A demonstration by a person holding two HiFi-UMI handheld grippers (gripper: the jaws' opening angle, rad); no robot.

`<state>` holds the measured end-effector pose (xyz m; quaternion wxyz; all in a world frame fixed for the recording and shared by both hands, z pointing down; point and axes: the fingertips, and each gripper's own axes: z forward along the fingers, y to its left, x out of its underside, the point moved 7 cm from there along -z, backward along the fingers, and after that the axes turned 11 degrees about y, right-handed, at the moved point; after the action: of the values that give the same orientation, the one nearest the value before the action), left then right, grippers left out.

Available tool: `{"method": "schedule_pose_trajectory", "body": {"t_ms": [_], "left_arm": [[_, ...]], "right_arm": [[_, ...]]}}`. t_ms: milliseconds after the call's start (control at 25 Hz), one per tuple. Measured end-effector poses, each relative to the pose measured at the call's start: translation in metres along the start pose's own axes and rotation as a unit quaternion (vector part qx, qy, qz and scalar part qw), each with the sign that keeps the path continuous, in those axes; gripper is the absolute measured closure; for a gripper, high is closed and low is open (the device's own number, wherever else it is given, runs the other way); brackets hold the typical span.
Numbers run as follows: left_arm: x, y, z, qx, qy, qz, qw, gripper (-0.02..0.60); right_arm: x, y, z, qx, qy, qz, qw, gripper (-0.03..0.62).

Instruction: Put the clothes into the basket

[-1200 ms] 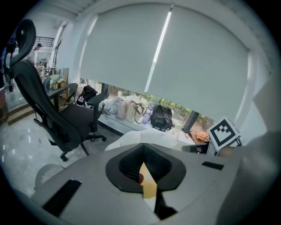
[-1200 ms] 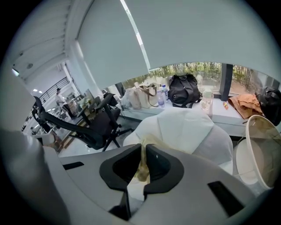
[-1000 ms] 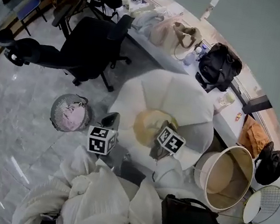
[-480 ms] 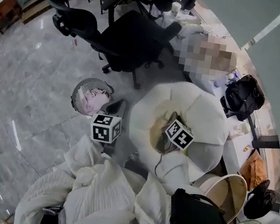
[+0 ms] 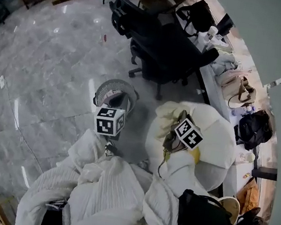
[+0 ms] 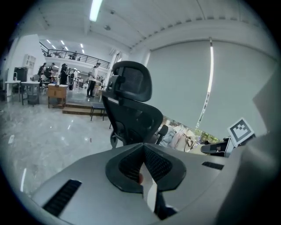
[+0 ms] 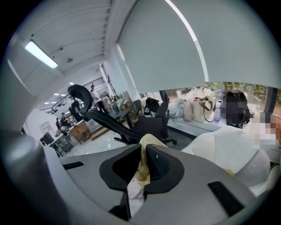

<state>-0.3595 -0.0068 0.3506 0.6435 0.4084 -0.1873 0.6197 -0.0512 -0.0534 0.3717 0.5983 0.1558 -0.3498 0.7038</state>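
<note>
A round wire basket with pink cloth inside stands on the grey floor. My left gripper is shut with nothing clearly between its pads; in the head view its marker cube sits just below the basket and its dark jaws reach over the basket's right rim. My right gripper is shut on a pale yellow garment. That garment hangs over the left part of a white beanbag, beside the right marker cube.
A black office chair stands just beyond the basket and beanbag. A long desk with bags runs along the window at right. A black bag lies near my white sleeves. Open grey floor spreads to the left.
Both grippers have swung left together. The left one has gone from beside the basket to over its rim. The right one has drawn the yellow garment from the beanbag's middle to its left edge.
</note>
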Motion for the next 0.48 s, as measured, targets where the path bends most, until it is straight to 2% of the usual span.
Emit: {"method": "schedule_pose_trajectory", "body": {"t_ms": [160,280,480], "left_arm": [[-0.010,0.049,-0.016,-0.021,-0.018,-0.027,0.9993,0.575],[-0.014,0.086,-0.029,-0.033,-0.025,-0.035,0.9985,0.575],[-0.004,0.149,-0.056,-0.056,-0.022,-0.050,0.9969,0.575]], "right_arm": [[-0.004,0.059,0.016,-0.027,0.006,-0.039,0.999,0.549],[-0.004,0.104,0.027,-0.049,0.007,-0.049,0.998,0.549],[0.010,0.176,0.042,-0.082,0.012,-0.068,0.994,0.549]]}}
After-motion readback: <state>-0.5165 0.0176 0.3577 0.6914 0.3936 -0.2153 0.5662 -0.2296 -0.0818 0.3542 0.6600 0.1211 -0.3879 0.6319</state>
